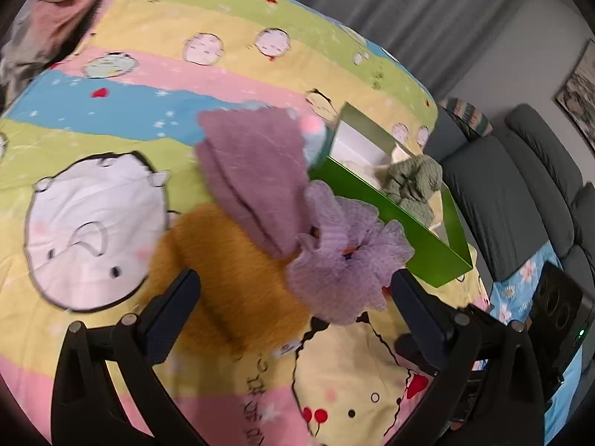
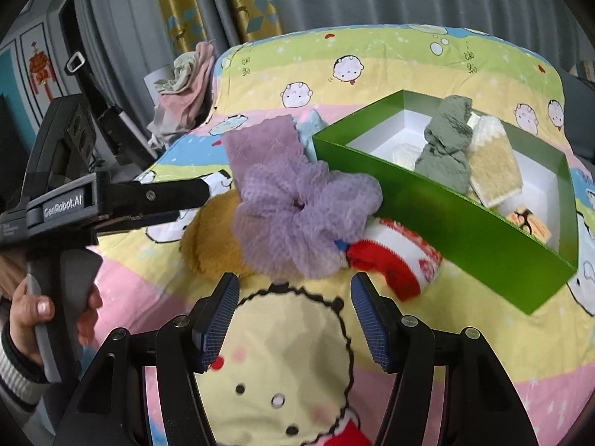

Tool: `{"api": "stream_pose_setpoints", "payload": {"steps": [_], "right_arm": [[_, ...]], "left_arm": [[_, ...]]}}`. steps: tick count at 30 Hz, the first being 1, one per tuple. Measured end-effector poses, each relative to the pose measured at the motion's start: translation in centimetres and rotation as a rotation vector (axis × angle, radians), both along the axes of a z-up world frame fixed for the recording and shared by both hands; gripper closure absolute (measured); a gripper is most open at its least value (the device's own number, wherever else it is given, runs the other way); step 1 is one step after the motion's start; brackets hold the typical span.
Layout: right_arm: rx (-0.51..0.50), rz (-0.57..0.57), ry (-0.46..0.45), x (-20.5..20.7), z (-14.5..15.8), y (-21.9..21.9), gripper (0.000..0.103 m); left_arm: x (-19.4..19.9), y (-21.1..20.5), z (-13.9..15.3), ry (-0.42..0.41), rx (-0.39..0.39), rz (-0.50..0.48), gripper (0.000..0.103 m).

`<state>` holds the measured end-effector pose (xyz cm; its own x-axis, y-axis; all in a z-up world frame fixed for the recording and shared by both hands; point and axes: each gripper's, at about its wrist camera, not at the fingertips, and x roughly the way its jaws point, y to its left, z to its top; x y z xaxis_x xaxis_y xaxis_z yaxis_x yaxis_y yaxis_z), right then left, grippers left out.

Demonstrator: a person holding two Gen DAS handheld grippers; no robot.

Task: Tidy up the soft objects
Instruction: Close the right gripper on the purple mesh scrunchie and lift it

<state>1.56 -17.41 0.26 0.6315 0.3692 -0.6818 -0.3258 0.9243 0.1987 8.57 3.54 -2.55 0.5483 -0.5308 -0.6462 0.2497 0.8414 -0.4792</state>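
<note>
A lilac mesh scrunchie [image 2: 297, 215] [image 1: 342, 260] lies on top of an orange fuzzy item [image 2: 212, 238] [image 1: 230, 271] and a mauve knitted cloth [image 2: 260, 141] [image 1: 253, 171]. Beside them lies a red and white sock [image 2: 394, 256]. The green box [image 2: 446, 219] [image 1: 427, 245] holds a green scrunchie [image 2: 446, 148] [image 1: 412, 182] and a beige fuzzy sock [image 2: 491, 163]. My left gripper [image 1: 293, 282] [image 2: 193, 202] is open, its fingers on either side of the orange item and the lilac scrunchie. My right gripper [image 2: 293, 282] stands open just short of the pile, with only the bedsheet between its fingers.
All of this rests on a bed with a cartoon-print cover [image 2: 372, 74]. A light blue item [image 1: 314, 141] peeks out behind the mauve cloth. Crumpled clothes [image 2: 186, 85] are heaped at the far corner. A grey sofa [image 1: 520, 193] stands beyond the box. A person's hand [image 2: 37, 308] holds the left gripper's handle.
</note>
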Motion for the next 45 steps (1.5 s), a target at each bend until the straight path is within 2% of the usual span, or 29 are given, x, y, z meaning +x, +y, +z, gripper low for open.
{"api": "stream_pose_setpoints", "payload": {"steps": [4, 8, 12, 14, 16, 18, 20, 23, 26, 28, 30, 31, 36, 39, 45], "right_arm": [[-0.021, 0.006, -0.006, 1.6, -0.3, 0.4, 0.039], [-0.041, 0.006, 0.003, 2.8, -0.9, 0.8, 0.039], [-0.041, 0.002, 0.007, 3.6, -1.2, 0.8, 0.039], [-0.033, 0.001, 0.013, 3.9, -1.4, 0.8, 0.039], [-0.029, 0.006, 0.014, 4.2, -1.5, 0.9, 0.039], [-0.032, 0.014, 0.01, 4.4, -1.5, 1.0, 0.039], [-0.037, 0.02, 0.012, 4.5, -1.6, 1.1, 0.039], [-0.034, 0.02, 0.006, 4.5, -1.6, 1.1, 0.04], [-0.024, 0.018, 0.006, 4.5, -1.6, 1.0, 0.045], [-0.022, 0.022, 0.002, 4.5, -1.6, 1.1, 0.049], [-0.023, 0.029, 0.0, 4.4, -1.5, 1.2, 0.061], [-0.023, 0.032, -0.002, 4.4, -1.5, 1.3, 0.064], [-0.013, 0.035, 0.001, 4.2, -1.2, 1.3, 0.083], [0.01, 0.04, -0.013, 3.6, -0.6, 1.1, 0.085], [0.013, 0.052, -0.065, 1.8, 1.2, 1.0, 0.085]], "left_arm": [[0.8, -1.3, -0.3, -0.014, 0.006, -0.042, 0.002], [1.7, -2.1, -0.4, 0.002, -0.068, -0.098, 0.002], [2.4, -2.8, -0.5, 0.014, -0.081, -0.125, 0.013], [2.7, -3.2, -0.8, 0.036, -0.096, -0.145, 0.013], [2.7, -3.6, -1.1, 0.049, -0.092, -0.158, 0.02], [2.8, -3.9, -1.3, 0.058, -0.1, -0.164, 0.037], [3.0, -3.9, -1.5, 0.078, -0.127, -0.167, 0.049], [3.2, -3.9, -1.6, 0.097, -0.16, -0.167, 0.05], [3.1, -4.0, -1.5, 0.094, -0.162, -0.167, 0.05], [3.0, -4.1, -1.4, 0.086, -0.152, -0.163, 0.056], [3.0, -4.3, -1.4, 0.085, -0.148, -0.172, 0.085], [3.0, -4.4, -1.5, 0.089, -0.15, -0.18, 0.089], [2.8, -4.8, -1.5, 0.091, -0.161, -0.19, 0.094], [2.4, -4.5, -1.0, 0.081, -0.17, -0.183, 0.094], [0.5, -4.8, 1.2, 0.002, -0.135, -0.219, 0.096]]}}
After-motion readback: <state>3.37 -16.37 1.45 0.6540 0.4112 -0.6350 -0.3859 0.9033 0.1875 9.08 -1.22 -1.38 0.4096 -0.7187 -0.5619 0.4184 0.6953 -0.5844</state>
